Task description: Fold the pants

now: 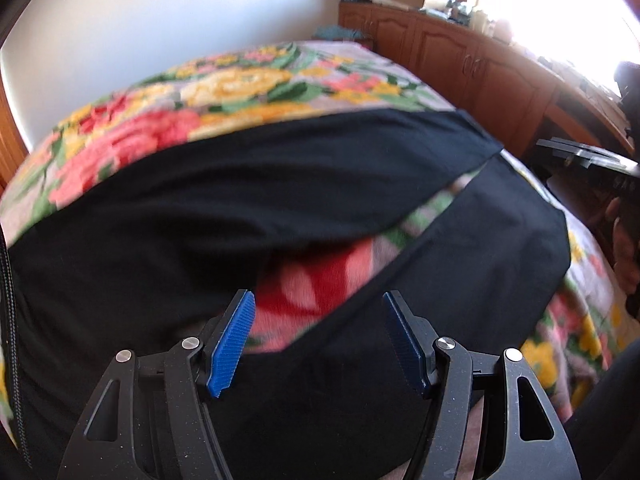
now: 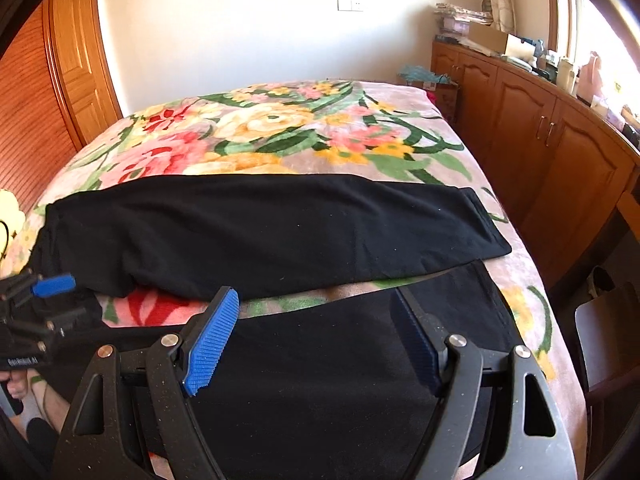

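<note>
Both open wide, nothing pinched: right gripper (image 2: 314,340) hovering over the near leg, left gripper (image 1: 318,340) over the crotch fork. Black pants (image 2: 260,232) spread flat across the floral blanket (image 2: 280,128), legs splayed right. Probably best to grab the near leg's hem and waist edge, then lay it square onto the far leg.

pants (image 1: 280,184) blurred, waistband perhaps cut off
</note>
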The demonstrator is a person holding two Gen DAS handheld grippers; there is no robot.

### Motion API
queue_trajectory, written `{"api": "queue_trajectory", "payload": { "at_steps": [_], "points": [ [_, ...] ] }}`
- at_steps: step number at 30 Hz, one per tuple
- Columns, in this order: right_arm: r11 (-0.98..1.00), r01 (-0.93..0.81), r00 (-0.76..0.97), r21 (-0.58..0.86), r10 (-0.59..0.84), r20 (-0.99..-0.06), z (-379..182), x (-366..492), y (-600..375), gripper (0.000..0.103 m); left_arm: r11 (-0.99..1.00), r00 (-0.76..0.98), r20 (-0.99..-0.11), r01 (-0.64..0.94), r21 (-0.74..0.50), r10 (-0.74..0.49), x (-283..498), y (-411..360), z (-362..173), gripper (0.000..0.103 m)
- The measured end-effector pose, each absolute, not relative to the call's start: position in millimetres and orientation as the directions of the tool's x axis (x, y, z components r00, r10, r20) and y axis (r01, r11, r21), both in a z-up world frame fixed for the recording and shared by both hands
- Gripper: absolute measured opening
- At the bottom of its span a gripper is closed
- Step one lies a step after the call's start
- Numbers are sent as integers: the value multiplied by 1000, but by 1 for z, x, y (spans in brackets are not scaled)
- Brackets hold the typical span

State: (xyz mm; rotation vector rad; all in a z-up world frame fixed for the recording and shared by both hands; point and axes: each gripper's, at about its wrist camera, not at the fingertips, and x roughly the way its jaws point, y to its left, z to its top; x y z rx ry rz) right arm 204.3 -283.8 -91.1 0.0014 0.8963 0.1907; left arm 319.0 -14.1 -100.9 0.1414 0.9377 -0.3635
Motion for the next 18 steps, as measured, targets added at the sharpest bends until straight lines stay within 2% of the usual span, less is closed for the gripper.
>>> {"api": "queue_trajectory", "payload": {
  "at_steps": [7,13,16,17,18],
  "points": [
    [985,-159,587,72,153,-795,-101,211,-282,79,924,476,-847,380,-47,-239,332,-12,-121,68],
    [988,-127,556,84,141,-819,-115,221,-288,79,923,466,-866,384,13,-182,340,-18,-138,68],
    [991,-107,538,75,122,-834,-124,226,-292,79,928,454,-873,373,5,-178,348,-14,-141,67],
    [992,-101,532,75,118,-839,-127,228,-293,79,929,451,-874,369,-1,-180,348,-12,-142,65],
    [993,-96,527,75,115,-842,-130,229,-294,79,930,448,-877,367,0,-176,350,-11,-143,56]
  ]
}}
